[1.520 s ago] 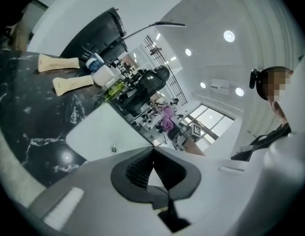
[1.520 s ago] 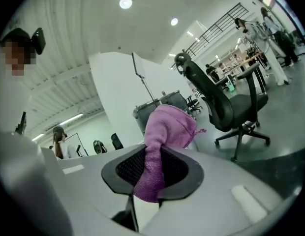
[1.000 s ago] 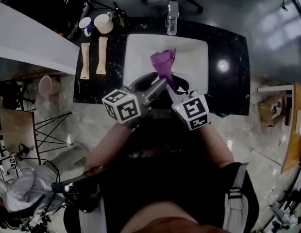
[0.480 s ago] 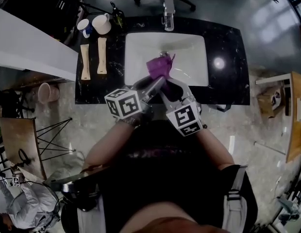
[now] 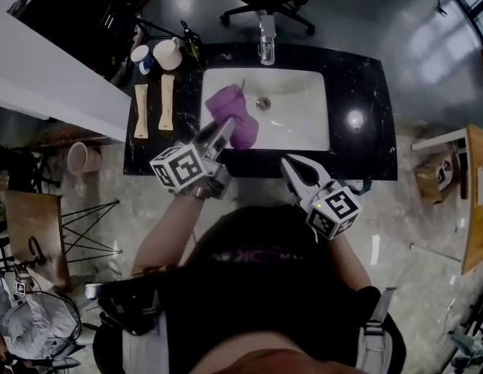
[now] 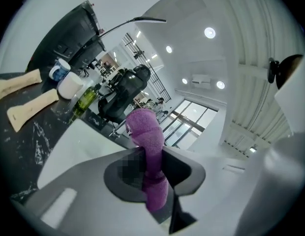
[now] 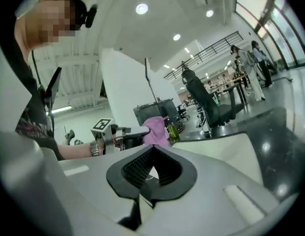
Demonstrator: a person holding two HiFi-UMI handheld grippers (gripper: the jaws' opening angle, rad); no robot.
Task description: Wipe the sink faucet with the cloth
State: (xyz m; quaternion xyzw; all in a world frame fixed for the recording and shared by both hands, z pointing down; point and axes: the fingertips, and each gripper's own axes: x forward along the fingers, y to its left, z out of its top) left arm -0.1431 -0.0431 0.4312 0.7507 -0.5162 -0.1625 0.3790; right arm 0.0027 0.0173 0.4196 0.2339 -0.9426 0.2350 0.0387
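The left gripper (image 5: 223, 129) has just been closing its fingers, which now clamp the purple cloth (image 5: 232, 114) over the left part of the sink (image 5: 300, 127), apparently clear of the faucet (image 5: 266, 44). The right gripper (image 5: 290, 164) has its fingers together, empty, at the front edge of the counter (image 5: 358, 76).

The sink (image 5: 304, 123) sits mid-counter (image 5: 358, 76), the faucet (image 5: 266, 41) at the far edge behind it. The cloth (image 5: 232, 115) is over the sink's left side. Cups (image 5: 167, 53) stand in the counter's far left corner, wooden scrapers (image 5: 165, 102) before them.
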